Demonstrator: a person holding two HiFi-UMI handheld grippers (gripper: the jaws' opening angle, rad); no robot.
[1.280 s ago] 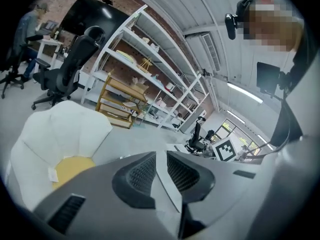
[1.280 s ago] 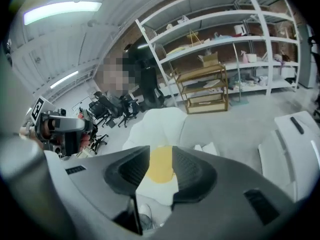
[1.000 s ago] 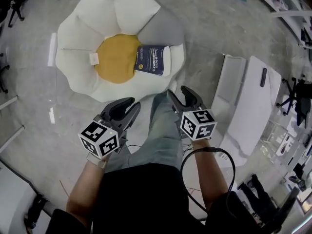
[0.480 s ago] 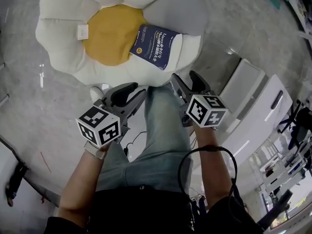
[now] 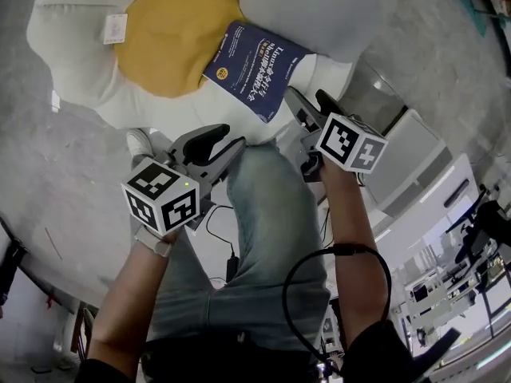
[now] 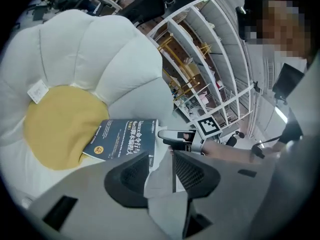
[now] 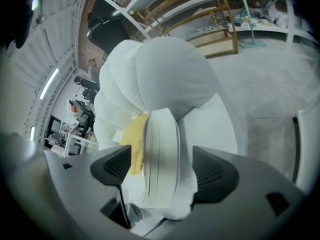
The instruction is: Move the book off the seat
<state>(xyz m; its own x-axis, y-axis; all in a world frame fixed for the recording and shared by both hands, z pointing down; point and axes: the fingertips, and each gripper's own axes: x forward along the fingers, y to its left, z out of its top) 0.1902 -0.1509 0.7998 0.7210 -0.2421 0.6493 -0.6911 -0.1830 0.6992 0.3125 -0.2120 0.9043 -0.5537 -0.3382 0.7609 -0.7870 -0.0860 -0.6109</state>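
Dark-blue paperback book (image 5: 254, 69) rests on the white flower-shaped seat (image 5: 72, 62)'s rim; right gripper (image 7: 165, 169)'s widening jaws straddle its pages to pinch; left gripper (image 6: 161, 171), parting slightly, empty.

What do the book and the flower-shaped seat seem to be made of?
Book: paper with a smooth dark blue card cover, judging by its white page edges. Seat: soft matte fabric, probably stuffed; its petals look puffy and seamed.

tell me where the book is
Head view: the book lies on the white seat, right of its yellow centre, page edge between the right gripper's opening jaws, untouched.
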